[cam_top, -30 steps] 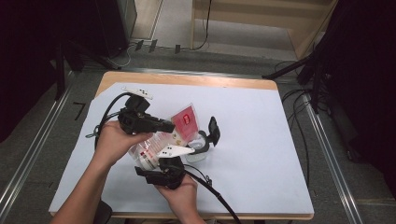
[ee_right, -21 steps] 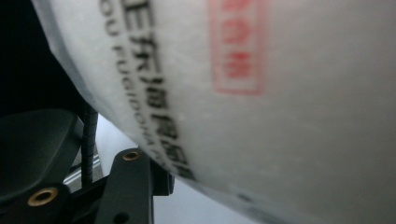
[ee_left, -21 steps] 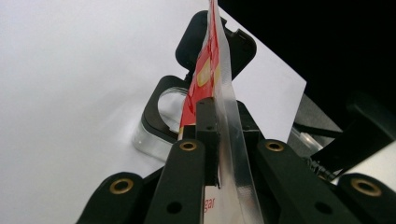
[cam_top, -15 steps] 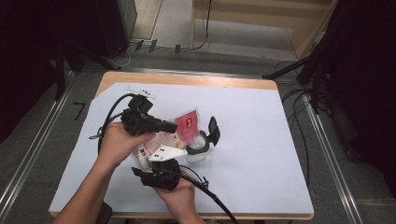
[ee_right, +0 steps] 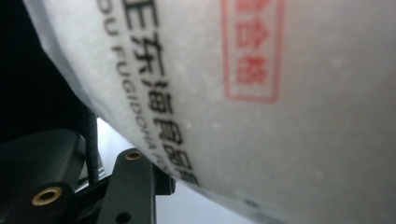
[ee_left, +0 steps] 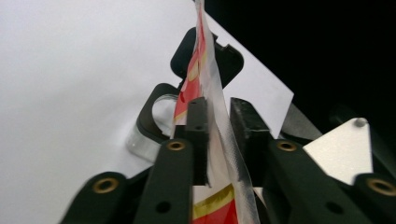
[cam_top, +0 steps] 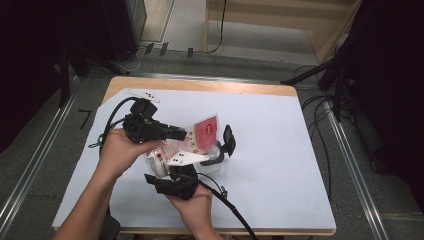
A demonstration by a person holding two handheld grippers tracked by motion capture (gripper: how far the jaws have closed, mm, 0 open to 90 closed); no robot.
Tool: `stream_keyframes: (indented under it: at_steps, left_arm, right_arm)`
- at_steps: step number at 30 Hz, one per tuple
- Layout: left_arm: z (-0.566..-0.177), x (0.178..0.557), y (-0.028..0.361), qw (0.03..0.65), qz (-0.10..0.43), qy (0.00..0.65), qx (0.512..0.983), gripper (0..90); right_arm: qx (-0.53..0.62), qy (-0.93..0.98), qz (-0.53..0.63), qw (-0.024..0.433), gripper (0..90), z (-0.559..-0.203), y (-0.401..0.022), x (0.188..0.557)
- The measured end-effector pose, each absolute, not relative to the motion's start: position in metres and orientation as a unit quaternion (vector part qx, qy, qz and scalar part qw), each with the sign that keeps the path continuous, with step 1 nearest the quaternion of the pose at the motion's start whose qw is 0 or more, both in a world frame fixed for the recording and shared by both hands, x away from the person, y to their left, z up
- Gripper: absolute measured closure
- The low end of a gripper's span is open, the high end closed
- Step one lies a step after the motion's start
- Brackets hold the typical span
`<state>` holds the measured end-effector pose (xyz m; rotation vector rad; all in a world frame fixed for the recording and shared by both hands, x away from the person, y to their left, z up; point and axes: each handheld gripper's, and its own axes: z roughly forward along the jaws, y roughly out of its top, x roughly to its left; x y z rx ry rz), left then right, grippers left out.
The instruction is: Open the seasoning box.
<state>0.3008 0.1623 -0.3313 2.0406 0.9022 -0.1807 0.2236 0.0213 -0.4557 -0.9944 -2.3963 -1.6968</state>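
A red-and-white plastic bag (cam_top: 204,132) is held upright between both hands over a clear container (cam_top: 214,161) with a black flip lid (cam_top: 229,140). My left gripper (cam_top: 185,134) comes in from the left, and its jaws stand on the bag's top edge (ee_left: 212,93). They have just been opening a little, with the film still filling the gap between the pads (ee_left: 198,135). My right gripper (cam_top: 165,167) reaches up from below, shut on the bag's white printed body (ee_right: 280,116), which lies across one black finger (ee_right: 128,186). The container (ee_left: 149,126) sits just beyond the bag.
A white sheet (cam_top: 270,150) covers the wooden table, with free room to the right and far side. A white power strip (cam_top: 142,93) lies at the back left corner. Cables trail from both grippers toward the table's left and front edges.
The right hand has slid slightly left under the bag and the bag has tipped a little. Both grippers keep their places on it.
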Motion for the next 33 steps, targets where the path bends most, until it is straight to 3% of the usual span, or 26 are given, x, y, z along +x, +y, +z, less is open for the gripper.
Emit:
stream_keyframes:
  at_steps: [12,21,33]
  left_arm:
    - [-0.328,0.299,0.162,0.437,-0.063,0.371,0.817,84.9]
    - [-0.323,0.294,0.157,0.435,-0.034,0.372,0.819,85.4]
    - [-0.323,0.293,0.157,0.437,-0.037,0.37,0.819,85.4]
  right_arm:
    - [-0.304,-0.78,-0.547,0.015,51.9,-0.452,0.025,0.221]
    - [-0.303,-0.777,-0.551,0.018,55.6,-0.446,0.027,0.221]
    - [-0.302,-0.782,-0.545,0.007,56.4,-0.445,0.027,0.219]
